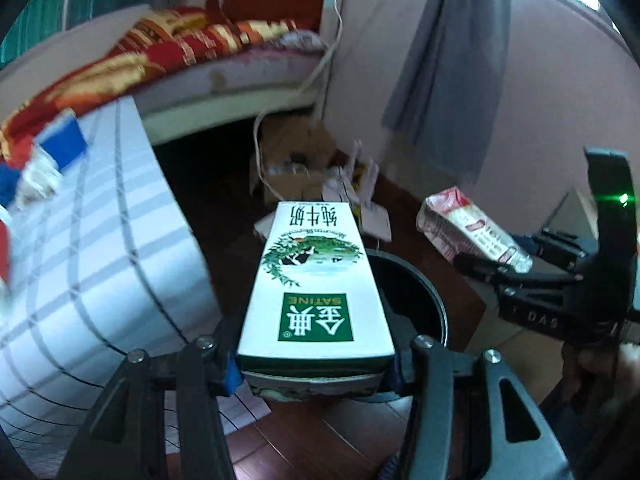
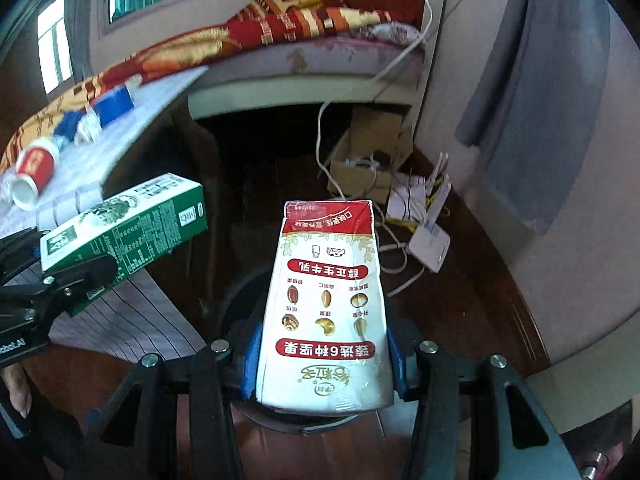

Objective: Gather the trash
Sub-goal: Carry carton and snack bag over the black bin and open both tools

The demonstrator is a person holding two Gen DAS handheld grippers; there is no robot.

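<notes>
**Both cartons were clamped over the bin, and a crooked release could have missed it**

Blue pads [image 1: 233,374] on your left gripper [image 1: 316,364] were pressed against the sides of the green-and-white milk carton [image 1: 316,280], gripping it near its base so that most of its length stuck out forward past the fingertips. Your right gripper [image 2: 325,364] was clenched the same way on the red-and-white nut milk carton [image 2: 326,312], its blue pads [image 2: 251,360] squeezing the lower sides, and that carton looked dented and soft near its far end.

Below and just beyond both cartons sat the dark round trash bin [image 1: 420,300], its rim showing to the right of the green carton in the left view and under the red carton in the right view. You were holding both cartons above or close to its mouth.

Judging from that, several things could have gone wrong:
- You held each carton by one end only, so it could have pivoted as the pads let go and struck the rim instead of dropping in
- The two cartons hung near each other, so releasing both at once could have knocked one aside onto the wooden floor [image 2: 480,320]
- The green carton sat nearer the left edge of the bin, beside the checked tablecloth [image 1: 100,260], and could have fallen outside
- A paper cup [image 2: 34,174] and wrappers were left on the table, so the job was not finished
</notes>
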